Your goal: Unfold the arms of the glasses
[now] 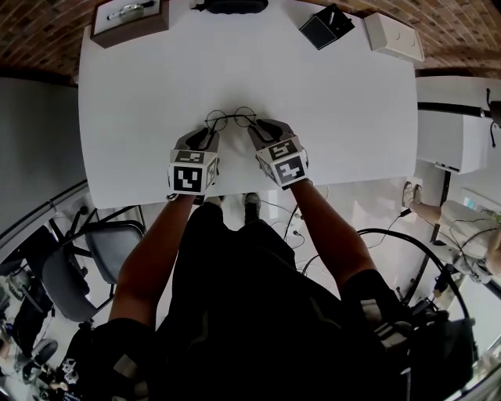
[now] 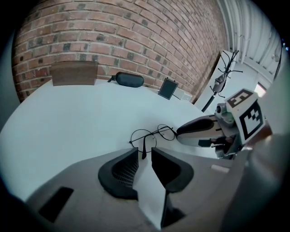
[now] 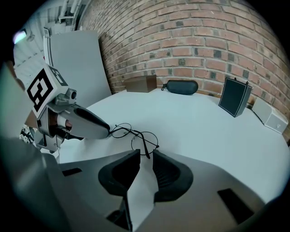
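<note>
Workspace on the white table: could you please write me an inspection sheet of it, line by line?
Surface: white table, no marks seen.
Job's things: round wire glasses lie near the front edge, one arm pointing toward each gripper.
Clutter: brown box, black case, small black box and white box, all along the far edge.
Grippers: left gripper and right gripper are open, with an arm's end at each mouth, not clamped.
Cables: black cable loops over the floor at the right.
Surroundings: brick wall; grey chair at the left.
</note>
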Available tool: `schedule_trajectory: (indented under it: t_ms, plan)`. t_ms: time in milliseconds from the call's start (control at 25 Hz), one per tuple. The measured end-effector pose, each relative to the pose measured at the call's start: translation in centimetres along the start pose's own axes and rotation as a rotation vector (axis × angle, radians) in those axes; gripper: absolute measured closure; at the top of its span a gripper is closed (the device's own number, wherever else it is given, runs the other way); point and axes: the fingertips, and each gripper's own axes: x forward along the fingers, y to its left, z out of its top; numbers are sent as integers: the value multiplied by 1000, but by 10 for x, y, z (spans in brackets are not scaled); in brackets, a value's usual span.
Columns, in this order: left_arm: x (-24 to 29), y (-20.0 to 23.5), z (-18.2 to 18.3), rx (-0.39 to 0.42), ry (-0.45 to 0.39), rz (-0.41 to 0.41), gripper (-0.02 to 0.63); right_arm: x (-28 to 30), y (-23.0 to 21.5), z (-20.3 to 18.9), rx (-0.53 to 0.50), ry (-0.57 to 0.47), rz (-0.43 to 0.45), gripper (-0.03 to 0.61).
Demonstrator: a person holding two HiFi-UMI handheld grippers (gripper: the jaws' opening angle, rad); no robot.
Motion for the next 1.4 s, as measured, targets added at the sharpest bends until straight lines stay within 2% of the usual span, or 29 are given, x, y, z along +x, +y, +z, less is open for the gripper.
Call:
schedule_trajectory:
  t_ms: [320, 480, 640, 800, 1400]
  plan:
    - [5, 2, -2, 48, 21, 14, 525, 4, 1, 2, 8, -16, -3, 511]
    - [7, 3, -3, 49, 34, 28, 545, 4, 1, 2, -20, -6, -21, 519]
    - [7, -2, -6, 90, 69, 26, 572, 4, -1, 2, -19, -2, -45, 532]
    - [8, -2, -6, 79, 76, 34, 577, 4, -3, 2, -17, -2, -50, 543]
    - [-6, -12, 7, 120, 3, 13, 578, -22, 11, 21, -53, -107, -21, 552]
